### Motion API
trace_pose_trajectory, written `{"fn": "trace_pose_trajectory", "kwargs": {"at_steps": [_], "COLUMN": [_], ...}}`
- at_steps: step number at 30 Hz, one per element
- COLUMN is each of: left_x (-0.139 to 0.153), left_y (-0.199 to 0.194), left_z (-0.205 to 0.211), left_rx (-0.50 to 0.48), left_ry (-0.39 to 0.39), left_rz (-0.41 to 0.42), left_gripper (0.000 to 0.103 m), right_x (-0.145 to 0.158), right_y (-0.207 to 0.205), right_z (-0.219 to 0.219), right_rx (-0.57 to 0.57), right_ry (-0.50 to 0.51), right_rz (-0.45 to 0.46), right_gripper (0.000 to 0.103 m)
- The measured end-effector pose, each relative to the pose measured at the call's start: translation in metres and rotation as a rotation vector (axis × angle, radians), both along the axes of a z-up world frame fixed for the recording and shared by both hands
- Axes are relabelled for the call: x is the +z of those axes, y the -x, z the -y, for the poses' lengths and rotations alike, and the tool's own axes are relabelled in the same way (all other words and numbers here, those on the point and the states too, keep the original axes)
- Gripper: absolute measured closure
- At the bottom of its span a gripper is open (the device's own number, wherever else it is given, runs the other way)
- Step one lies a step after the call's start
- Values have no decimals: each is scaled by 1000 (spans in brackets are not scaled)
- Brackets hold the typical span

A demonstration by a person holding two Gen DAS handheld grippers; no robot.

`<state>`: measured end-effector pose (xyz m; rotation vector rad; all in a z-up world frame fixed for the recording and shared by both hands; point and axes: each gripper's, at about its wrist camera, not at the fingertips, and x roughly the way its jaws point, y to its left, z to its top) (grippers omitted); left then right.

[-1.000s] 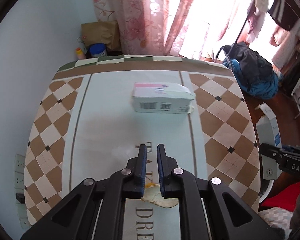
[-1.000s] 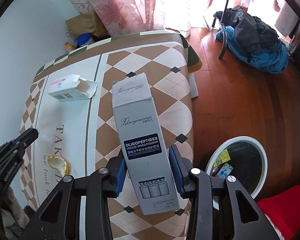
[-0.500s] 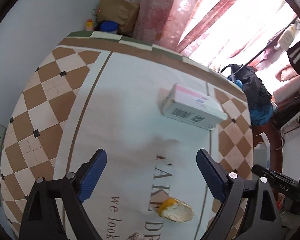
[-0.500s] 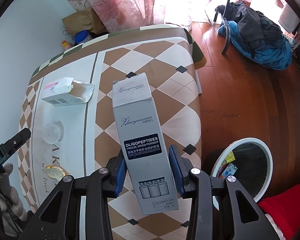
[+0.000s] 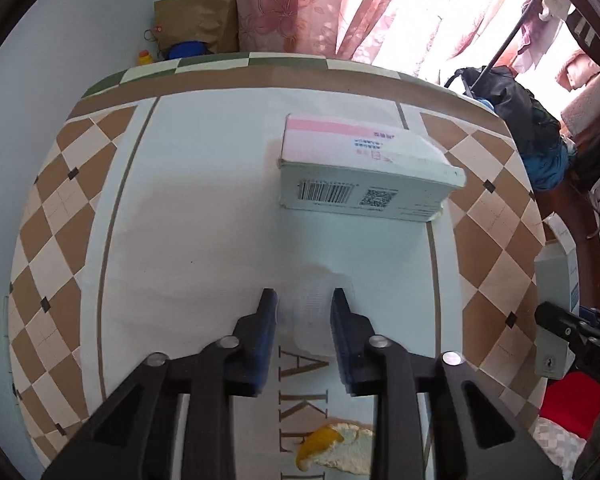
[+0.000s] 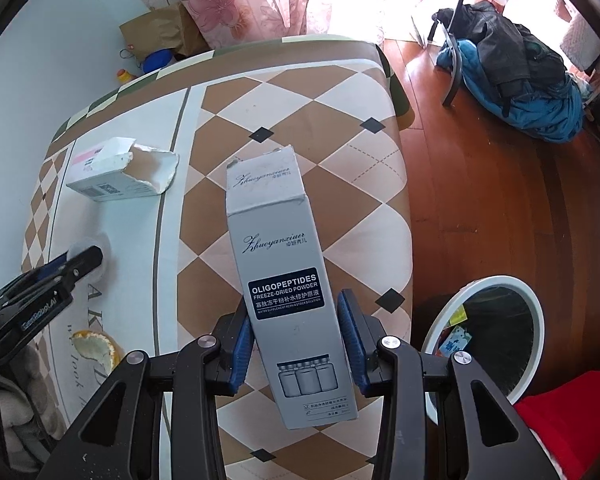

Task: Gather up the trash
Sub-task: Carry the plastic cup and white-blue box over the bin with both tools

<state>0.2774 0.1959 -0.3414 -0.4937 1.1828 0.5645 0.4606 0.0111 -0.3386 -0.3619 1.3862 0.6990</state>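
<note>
A clear plastic cup (image 5: 312, 320) lies on its side on the table's pale centre strip (image 5: 204, 208). My left gripper (image 5: 303, 294) has its jaws closing on it, and the pads touch its sides. My right gripper (image 6: 294, 304) is shut on a tall grey carton (image 6: 276, 240), held above the table's right edge. A torn white and pink box (image 5: 360, 168) lies beyond the cup. An orange peel (image 5: 336, 448) sits near the front edge. In the right wrist view the left gripper (image 6: 80, 256) rests at the cup (image 6: 100, 240).
A white-rimmed trash bin (image 6: 496, 280) holding wrappers stands on the wooden floor right of the table. A pile of dark and blue clothes (image 6: 520, 76) lies farther back. A brown paper bag (image 5: 196, 20) and a small bottle (image 5: 144, 56) sit behind the table by the curtain.
The left gripper went from shut to wide open, came down, and now has the clear cup between its jaws. The right gripper kept its hold on the grey carton and sank slightly.
</note>
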Motion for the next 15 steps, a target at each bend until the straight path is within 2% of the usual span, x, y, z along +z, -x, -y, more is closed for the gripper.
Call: {"fn": "trace_pose_trajectory", "kwargs": {"at_steps": [4,8,11,15], "left_x": [22,58,88,132], "left_y": [8,18,18,11], "left_z": [14,34,55,94], "left_rx": [-21,-31,-43,-89], "left_ry": [-79,-166,-212,-243], "left_rz": [11,50,92,172], "left_gripper": [80,81,81,81], "right_x": [13,41,67,106], "right_y": [6,14,19,22], "right_z": [4,19,43,95], "right_rx": [5,-10,-45,-106], "right_ry": [-27,-95,-167,-255], "right_rz": [26,59,67,97], "right_gripper": [62,62,62,62]}}
